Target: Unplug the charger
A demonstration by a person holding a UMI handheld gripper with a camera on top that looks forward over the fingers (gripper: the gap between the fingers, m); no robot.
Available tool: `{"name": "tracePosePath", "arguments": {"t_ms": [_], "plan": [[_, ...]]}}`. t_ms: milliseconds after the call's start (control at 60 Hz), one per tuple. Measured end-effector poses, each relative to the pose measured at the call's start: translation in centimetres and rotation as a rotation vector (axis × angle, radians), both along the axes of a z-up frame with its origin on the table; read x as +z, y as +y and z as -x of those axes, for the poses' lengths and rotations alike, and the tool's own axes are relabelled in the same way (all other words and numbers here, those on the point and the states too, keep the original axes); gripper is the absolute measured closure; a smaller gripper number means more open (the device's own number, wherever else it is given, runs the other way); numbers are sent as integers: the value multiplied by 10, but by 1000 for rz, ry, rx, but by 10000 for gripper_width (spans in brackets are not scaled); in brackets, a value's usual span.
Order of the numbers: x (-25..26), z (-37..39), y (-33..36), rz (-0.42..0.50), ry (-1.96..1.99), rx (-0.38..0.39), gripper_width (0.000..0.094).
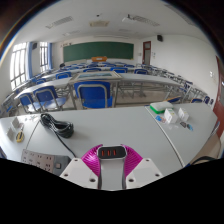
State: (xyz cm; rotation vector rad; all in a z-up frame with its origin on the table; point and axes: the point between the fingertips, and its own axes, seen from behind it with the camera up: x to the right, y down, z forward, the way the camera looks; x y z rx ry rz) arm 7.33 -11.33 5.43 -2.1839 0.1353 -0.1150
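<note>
A grey charger (111,154) with red-lit ports on its face sits between my two magenta pads (92,158). My gripper (111,160) is shut on it and holds it above the white table (120,125). A white power strip (40,158) lies on the table to the left of the fingers, apart from the charger. A black cable (58,127) is coiled beyond the strip and runs back toward the fingers.
A white and green bundle of small items (172,114) lies on the table to the right. Beyond the table's far edge stand rows of blue chairs (92,95) and desks, with a green blackboard (98,50) on the far wall.
</note>
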Motion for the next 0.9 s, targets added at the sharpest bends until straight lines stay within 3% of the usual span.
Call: {"name": "tracePosePath", "arguments": {"t_ms": [117, 217, 283, 350, 383, 900], "plan": [[-50, -12, -3, 96, 40, 13, 563], [-47, -14, -4, 62, 32, 31, 456], [-32, -16, -6, 38, 10, 48, 290], [-16, -13, -14, 16, -10, 61, 66], [-6, -10, -20, 7, -17, 68, 99], [111, 51, -234, -36, -74, -7, 81]]}}
